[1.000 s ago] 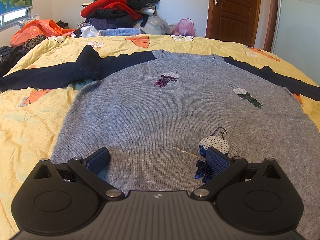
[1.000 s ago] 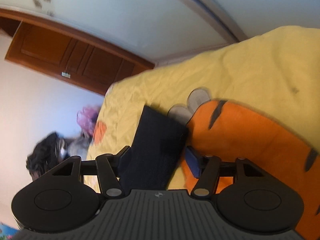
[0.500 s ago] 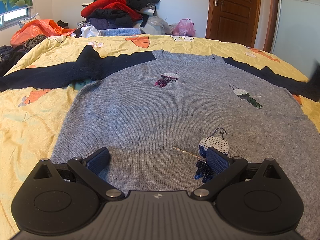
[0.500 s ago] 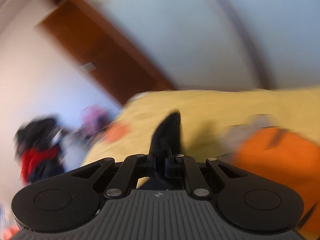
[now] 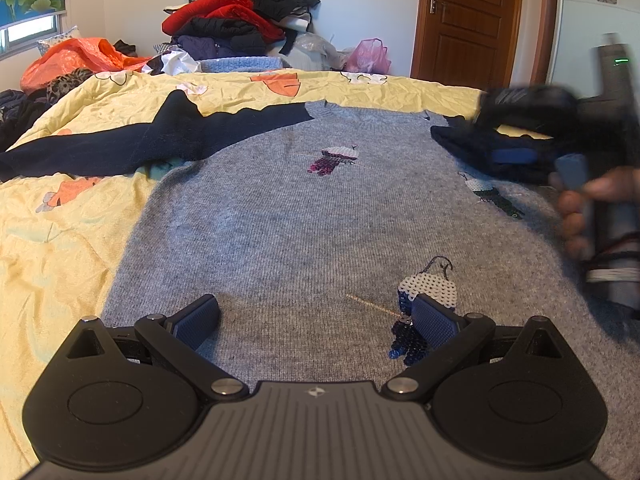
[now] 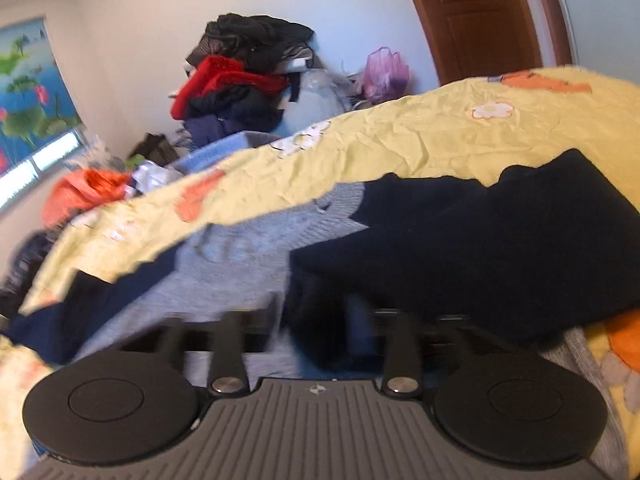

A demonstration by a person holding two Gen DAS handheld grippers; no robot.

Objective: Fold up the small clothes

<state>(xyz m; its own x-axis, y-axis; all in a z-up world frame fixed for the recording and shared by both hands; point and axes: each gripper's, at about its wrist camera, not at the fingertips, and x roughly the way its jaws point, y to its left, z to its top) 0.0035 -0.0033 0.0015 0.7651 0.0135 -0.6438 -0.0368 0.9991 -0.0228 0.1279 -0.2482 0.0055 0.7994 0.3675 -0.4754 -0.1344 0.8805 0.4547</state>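
Blue-padded fingers of the left gripper (image 5: pixel 316 322) stand wide apart and hold nothing, hovering low over the hem of the grey sweater (image 5: pixel 328 216), beside a beaded bird patch (image 5: pixel 428 300). The right gripper (image 6: pixel 316 320) is blurred; its fingers appear spread with the navy right sleeve (image 6: pixel 480 248) draped across them, and I cannot tell whether it grips. That sleeve lies folded onto the sweater's chest. The sweater lies flat on a yellow bedspread (image 5: pixel 60 232), its navy left sleeve (image 5: pixel 120 144) outstretched.
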